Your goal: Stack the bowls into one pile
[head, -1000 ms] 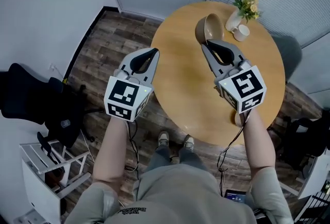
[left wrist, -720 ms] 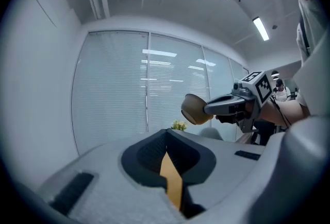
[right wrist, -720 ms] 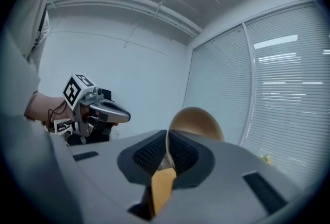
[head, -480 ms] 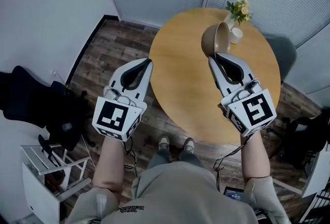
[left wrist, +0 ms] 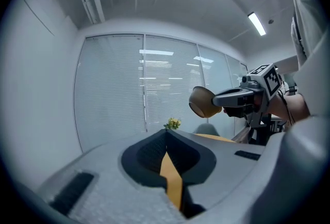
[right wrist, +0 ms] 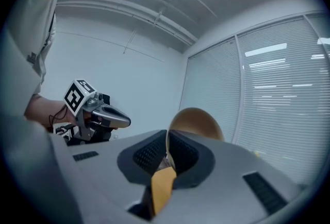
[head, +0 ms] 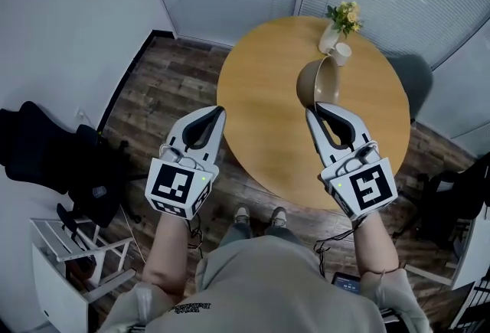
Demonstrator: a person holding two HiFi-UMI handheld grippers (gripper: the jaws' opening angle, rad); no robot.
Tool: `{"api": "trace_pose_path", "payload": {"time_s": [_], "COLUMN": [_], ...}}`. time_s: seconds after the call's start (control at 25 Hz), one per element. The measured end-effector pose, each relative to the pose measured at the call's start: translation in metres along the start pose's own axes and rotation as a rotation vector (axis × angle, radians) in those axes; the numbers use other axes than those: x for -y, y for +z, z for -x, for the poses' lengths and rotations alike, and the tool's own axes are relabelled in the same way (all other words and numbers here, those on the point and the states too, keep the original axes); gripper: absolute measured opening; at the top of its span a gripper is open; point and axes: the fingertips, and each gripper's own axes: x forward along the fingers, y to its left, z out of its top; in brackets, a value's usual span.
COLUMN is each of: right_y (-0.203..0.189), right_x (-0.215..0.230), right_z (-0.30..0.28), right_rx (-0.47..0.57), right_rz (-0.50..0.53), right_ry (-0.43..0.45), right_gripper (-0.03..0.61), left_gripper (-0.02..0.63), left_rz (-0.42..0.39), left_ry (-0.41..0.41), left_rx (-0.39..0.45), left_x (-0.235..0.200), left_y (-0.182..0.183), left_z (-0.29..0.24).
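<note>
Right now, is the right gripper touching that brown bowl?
Touching. In the right gripper view, the right gripper has its jaws shut on the rim of the brown bowl.

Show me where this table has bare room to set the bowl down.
The round wooden table is bare across its left half and near edge. Crowding is only at the far rim: white flower vase and small white cup, just beyond the tan bowl the right gripper holds.

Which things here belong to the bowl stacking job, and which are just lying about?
Job in hand: brown bowl, clamped by its rim in the right claw; left claw, shut on nothing.
Lying about: flower vase, white cup, black chair, white rack.
</note>
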Motion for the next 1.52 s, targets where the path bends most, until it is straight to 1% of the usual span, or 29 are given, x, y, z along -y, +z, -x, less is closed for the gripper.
{"api": "trace_pose_path", "payload": {"time_s": [0.16,0.28,0.44,0.6,0.72,0.88,1.16,1.36,1.52], "right_y": [-0.012,-0.012,-0.018,-0.022,-0.021,-0.025,-0.037,-0.039,-0.047], "right_x": [-0.004,-0.007,-0.015,-0.022,-0.019,-0.018,0.009,0.034,0.055], "right_z": [0.013,0.024,0.037,0.04,0.042,0.048,0.067,0.083,0.096], "right_rx": [-0.022,-0.018,-0.031,-0.029,-0.028,-0.041,-0.085,-0.105,-0.144], "right_rz": [-0.035,-0.06,-0.063,-0.098,-0.076,-0.078,-0.088,-0.034,-0.01], "right_ry": [0.001,0.002,-0.006,0.029,0.021,0.011,-0.048,-0.109,-0.152], "right_gripper": [0.035,0.035,0.035,0.035,0.035,0.035,0.035,0.035,0.035], "left_gripper": [0.018,0.018,0.018,0.018,0.018,0.018,0.018,0.018,0.018], "left_rz": [0.033,0.02,0.007,-0.001,0.006,0.01,0.007,-0.016,-0.044], "left_ry": [-0.011,-0.029,-0.04,-0.055,-0.061,-0.083,-0.114,-0.174,-0.25], "left_rx": [-0.023,-0.036,-0.052,-0.056,-0.057,-0.067,-0.036,-0.034,-0.018], "left_x": [0.014,0.029,0.04,0.047,0.054,0.064,0.078,0.098,0.127], "left_y": [-0.012,-0.014,-0.017,-0.016,-0.016,-0.019,-0.009,-0.005,0.004], "left_z": [0.004,0.008,0.013,0.012,0.009,0.008,-0.006,-0.023,-0.047]}}
